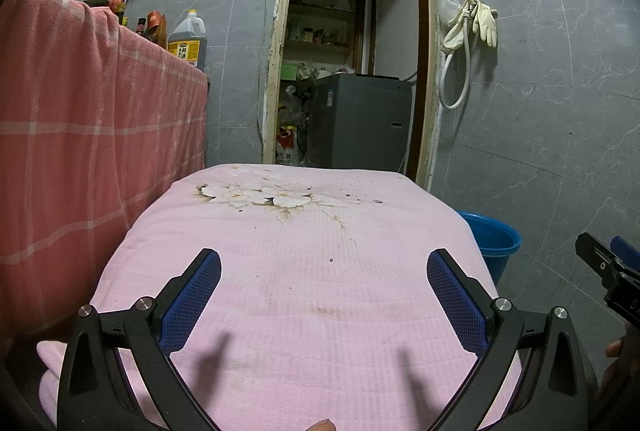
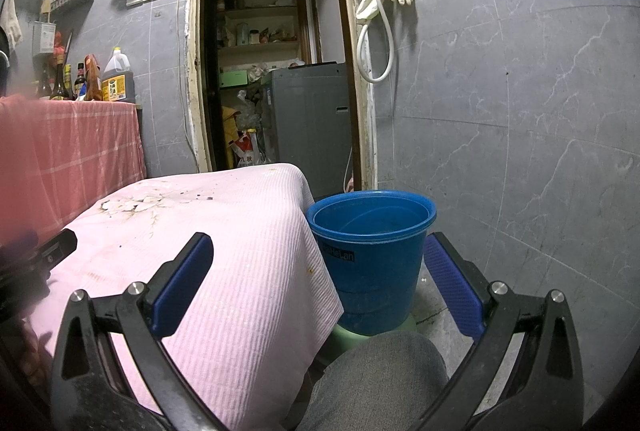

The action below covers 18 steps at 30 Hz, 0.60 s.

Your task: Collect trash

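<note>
A table under a pink flowered cloth (image 1: pixel 304 271) fills the left wrist view; small dark crumbs (image 1: pixel 331 260) lie on it. My left gripper (image 1: pixel 324 267) is open and empty, held just above the near part of the cloth. A blue bucket (image 2: pixel 370 251) stands on a green stool (image 2: pixel 352 335) right of the table; its rim also shows in the left wrist view (image 1: pixel 494 235). My right gripper (image 2: pixel 318 251) is open and empty, straddling the table's right edge (image 2: pixel 312 255) and the bucket. The right gripper shows at the far right of the left wrist view (image 1: pixel 612 263).
A counter draped in a red checked cloth (image 1: pixel 80 119) stands on the left, with bottles and an oil jug (image 1: pixel 187 39) on top. An open doorway (image 1: pixel 348 51) with a grey washing machine (image 1: pixel 360 119) lies ahead. Gloves and a hose (image 1: pixel 468 31) hang on the grey tiled wall. A grey-clad knee (image 2: pixel 380 383) is below.
</note>
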Available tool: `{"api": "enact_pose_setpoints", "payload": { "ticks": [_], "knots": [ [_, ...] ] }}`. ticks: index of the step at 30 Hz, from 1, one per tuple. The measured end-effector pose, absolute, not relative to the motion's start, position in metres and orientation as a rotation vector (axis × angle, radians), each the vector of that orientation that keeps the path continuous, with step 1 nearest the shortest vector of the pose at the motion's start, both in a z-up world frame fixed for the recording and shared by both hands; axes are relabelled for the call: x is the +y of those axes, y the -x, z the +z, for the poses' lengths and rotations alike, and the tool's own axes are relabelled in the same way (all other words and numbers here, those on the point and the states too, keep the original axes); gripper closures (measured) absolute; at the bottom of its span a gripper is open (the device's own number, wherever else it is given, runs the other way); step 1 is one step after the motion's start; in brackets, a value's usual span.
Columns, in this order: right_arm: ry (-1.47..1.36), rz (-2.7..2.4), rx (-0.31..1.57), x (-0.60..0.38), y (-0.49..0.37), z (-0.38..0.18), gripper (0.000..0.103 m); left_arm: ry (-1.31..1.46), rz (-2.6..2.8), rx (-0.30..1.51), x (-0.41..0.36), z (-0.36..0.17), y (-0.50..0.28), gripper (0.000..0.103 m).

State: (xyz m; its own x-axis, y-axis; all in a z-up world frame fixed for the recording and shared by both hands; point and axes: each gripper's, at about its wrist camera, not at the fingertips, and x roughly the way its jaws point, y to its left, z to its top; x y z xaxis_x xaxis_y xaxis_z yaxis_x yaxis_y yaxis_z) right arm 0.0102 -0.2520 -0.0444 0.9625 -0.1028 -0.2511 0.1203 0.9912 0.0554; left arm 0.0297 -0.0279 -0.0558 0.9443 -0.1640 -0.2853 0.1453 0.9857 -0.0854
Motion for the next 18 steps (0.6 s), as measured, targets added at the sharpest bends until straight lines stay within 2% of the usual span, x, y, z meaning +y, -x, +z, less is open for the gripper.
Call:
{"api": "enact_pose_setpoints", "payload": {
  "ticks": [18],
  "knots": [
    [-0.072,-0.113,0.251,-0.2519,-0.0102,-0.0446,0.000,0.064,-0.158,0.295,-0.0274,-0.0556,-0.0299,0.002]
  ]
}}
